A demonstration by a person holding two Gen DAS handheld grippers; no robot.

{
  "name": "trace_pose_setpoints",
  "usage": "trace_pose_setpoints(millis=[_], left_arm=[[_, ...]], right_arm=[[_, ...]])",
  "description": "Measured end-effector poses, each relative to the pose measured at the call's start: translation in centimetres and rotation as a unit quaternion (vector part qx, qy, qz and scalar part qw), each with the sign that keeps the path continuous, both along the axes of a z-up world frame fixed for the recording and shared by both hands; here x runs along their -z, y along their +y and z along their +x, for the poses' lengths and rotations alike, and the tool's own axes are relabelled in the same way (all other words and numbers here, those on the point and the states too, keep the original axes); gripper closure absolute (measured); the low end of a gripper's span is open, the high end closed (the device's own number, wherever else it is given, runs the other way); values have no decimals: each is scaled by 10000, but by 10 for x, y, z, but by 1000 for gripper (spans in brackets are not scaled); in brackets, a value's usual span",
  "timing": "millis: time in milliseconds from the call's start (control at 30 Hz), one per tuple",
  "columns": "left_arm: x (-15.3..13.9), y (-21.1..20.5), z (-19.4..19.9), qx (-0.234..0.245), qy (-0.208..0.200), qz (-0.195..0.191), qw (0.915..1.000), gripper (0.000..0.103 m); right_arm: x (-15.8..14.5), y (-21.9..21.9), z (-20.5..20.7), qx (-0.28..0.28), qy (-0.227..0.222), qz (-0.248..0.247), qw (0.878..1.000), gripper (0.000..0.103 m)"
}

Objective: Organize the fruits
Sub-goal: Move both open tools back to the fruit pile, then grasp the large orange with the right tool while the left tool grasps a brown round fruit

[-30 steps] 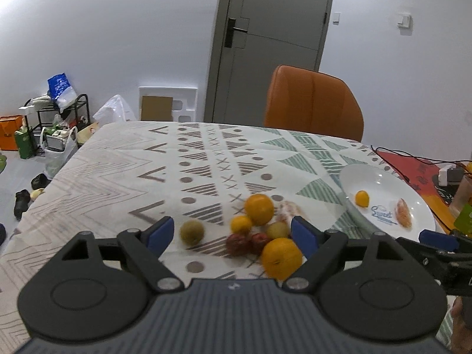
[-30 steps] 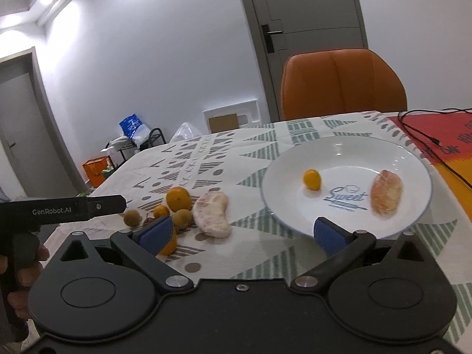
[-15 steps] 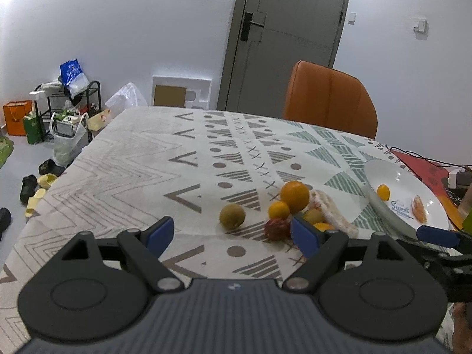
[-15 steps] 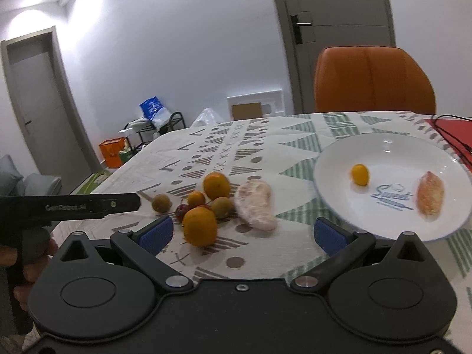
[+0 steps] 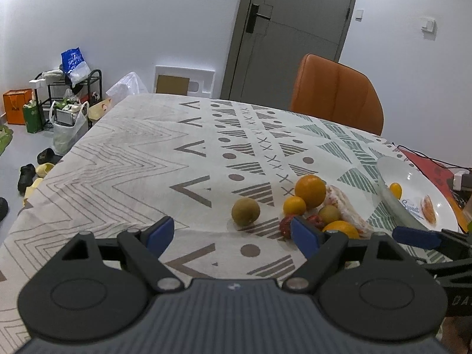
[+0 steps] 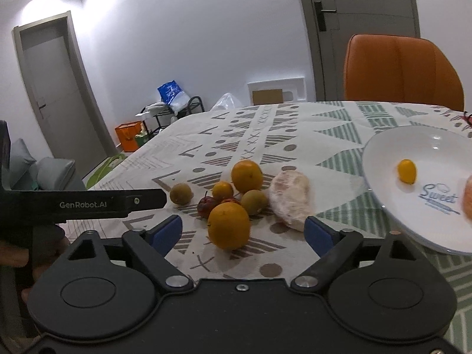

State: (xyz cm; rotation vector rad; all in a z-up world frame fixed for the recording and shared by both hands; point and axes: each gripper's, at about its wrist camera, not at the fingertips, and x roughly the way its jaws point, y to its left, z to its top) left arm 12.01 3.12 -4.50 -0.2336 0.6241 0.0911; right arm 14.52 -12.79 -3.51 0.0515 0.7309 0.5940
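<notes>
Nearby, orange chair (image 5: 336,94) behind table (image 5: 132,153)

In the right wrist view the white plate (image 6: 383,159) runs off the right edge, cutting the peeled segment (image 6: 467,199) there. In the left wrist view a blue finger pad (image 5: 305,233) hides part of the red fruits (image 5: 285,226).

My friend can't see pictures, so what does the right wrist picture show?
The right gripper, fingers open, hovers over a pile of fruit on a patterned tablecloth. A white plate on the right holds a small yellow fruit.
</notes>
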Motion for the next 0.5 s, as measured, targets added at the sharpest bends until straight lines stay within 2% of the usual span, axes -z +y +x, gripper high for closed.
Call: trace_pose_setpoints(millis=[133,200,233,267,500], left_arm=[[2,3,4,-29,23,-19,10000,18],[3,4,7,-9,46,-33,10000,18],[3,4,8,8,56,-37,10000,18],[4,4,9,21,64,-32,10000,18],[6,0,18,109,93,1,9999,19]], right_arm=[[6,8,6,-54,46,-9,10000,18],[10,13,8,-112,80,-21,9999,33],[12,15,9,-163,132,-54,9998,57],[15,16,11,-220,245,-86,9994,69],[13,6,11,-162,296,55,9994,69]])
